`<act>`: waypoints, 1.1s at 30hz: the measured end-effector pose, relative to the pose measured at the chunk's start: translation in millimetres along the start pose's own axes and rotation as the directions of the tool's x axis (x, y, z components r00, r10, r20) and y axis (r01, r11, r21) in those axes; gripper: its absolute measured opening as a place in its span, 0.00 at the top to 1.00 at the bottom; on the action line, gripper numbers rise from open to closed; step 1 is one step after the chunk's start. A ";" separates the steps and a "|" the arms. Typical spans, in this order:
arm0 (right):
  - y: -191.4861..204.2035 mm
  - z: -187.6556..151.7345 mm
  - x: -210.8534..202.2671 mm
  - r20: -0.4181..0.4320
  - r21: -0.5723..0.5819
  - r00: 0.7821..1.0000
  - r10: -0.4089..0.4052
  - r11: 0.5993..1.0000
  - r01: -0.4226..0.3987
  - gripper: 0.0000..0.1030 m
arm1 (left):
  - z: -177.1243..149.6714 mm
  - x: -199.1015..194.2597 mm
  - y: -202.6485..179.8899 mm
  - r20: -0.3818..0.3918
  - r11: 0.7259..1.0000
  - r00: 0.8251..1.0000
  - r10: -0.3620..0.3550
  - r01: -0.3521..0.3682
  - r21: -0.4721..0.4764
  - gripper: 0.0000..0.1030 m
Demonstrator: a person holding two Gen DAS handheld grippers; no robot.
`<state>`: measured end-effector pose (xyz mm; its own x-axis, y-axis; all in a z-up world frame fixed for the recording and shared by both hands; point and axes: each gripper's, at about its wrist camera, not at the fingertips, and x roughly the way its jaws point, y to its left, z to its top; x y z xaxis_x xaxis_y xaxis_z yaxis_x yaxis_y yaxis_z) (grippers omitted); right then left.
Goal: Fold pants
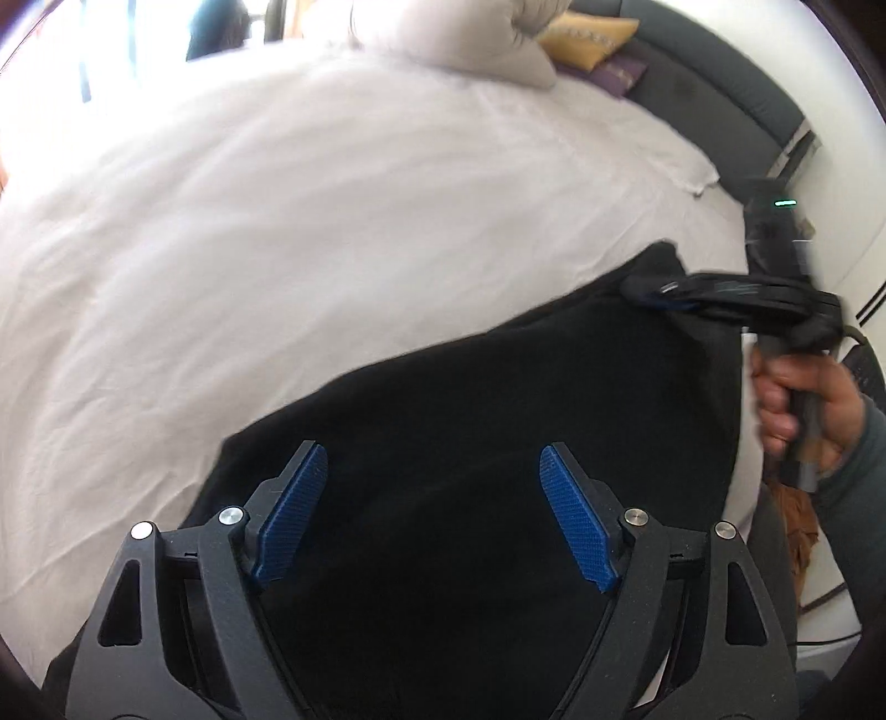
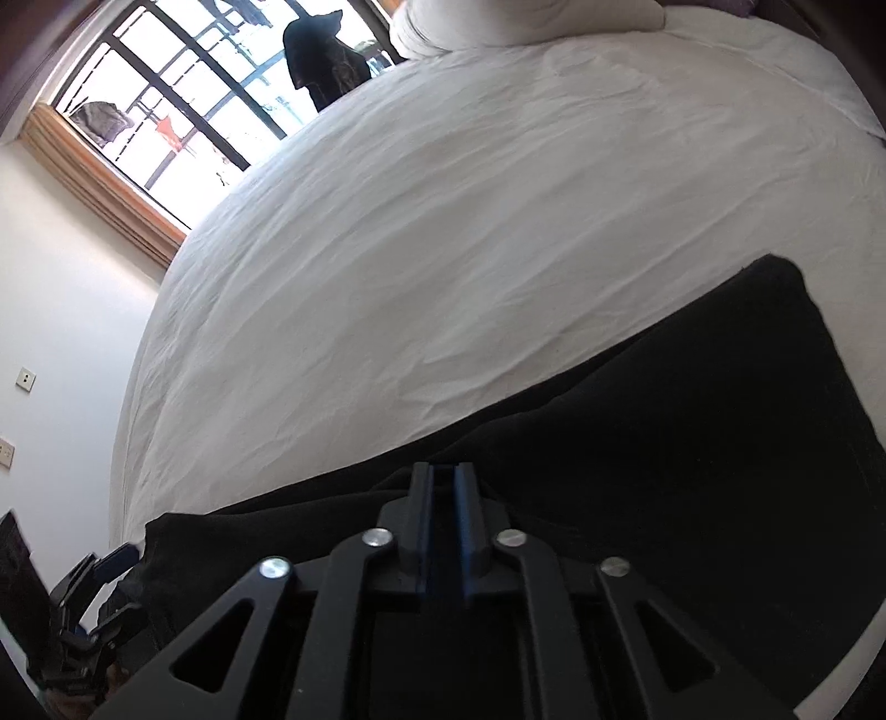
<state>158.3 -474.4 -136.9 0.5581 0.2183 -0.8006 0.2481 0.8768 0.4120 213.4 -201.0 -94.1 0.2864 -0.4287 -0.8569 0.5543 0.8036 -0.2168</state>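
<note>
Black pants [image 1: 470,399] lie spread flat along the near edge of the bed [image 1: 277,221], reaching toward its right side (white sheet bare beyond them, w/ light wrinkles).

Left gripper [image 1: 432,515] hangs over the pants w/ jaws wide, blue pads [image 1: 290,509] well apart, nothing between them but cloth below.

Right gripper [image 2: 443,526] is over the pants nearer the bed's right edge; jaws narrow, a thin gap showing between the pads, no cloth seen pinched in it. In the left wrist view it reads blurred, tips [image 1: 659,293] by the pants' far right corner; a hand [image 1: 797,410] grips its handle, grey sleeve behind.

Around: a white pillow [image 1: 470,39] at the far end of the bed, yellow cushion [image 1: 587,33] and purple cushion [image 1: 620,72] against a dark headboard [image 1: 720,99]. Barred window [image 2: 183,99] past the bed's far left corner, w/ a dark garment [image 2: 324,61] hanging there. Wall sockets [image 2: 25,379] on the white wall. Nothing lies on the pants.
</note>
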 end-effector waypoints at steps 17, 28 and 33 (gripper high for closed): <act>7.9 -6.7 -10.8 -0.064 -0.081 0.971 0.231 0.968 -0.236 0.49 | 5.2 7.1 -31.9 0.069 0.978 0.978 0.197 -0.201 0.056 0.30; -81.8 57.2 5.6 0.059 0.217 0.998 -0.038 0.976 0.025 0.78 | 1.6 38.7 -36.0 0.046 0.978 0.977 0.209 -0.208 -0.019 0.28; -26.8 26.9 -20.0 -0.033 -0.010 0.989 0.143 0.990 -0.143 0.59 | -1.6 39.2 -36.9 0.059 0.977 0.975 0.214 -0.213 -0.028 0.28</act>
<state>161.8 -513.8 -120.2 0.5617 0.3550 -0.7473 0.1581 0.8406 0.5181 203.0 -246.8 -120.4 0.4442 -0.2701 -0.8543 0.4584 0.8877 -0.0423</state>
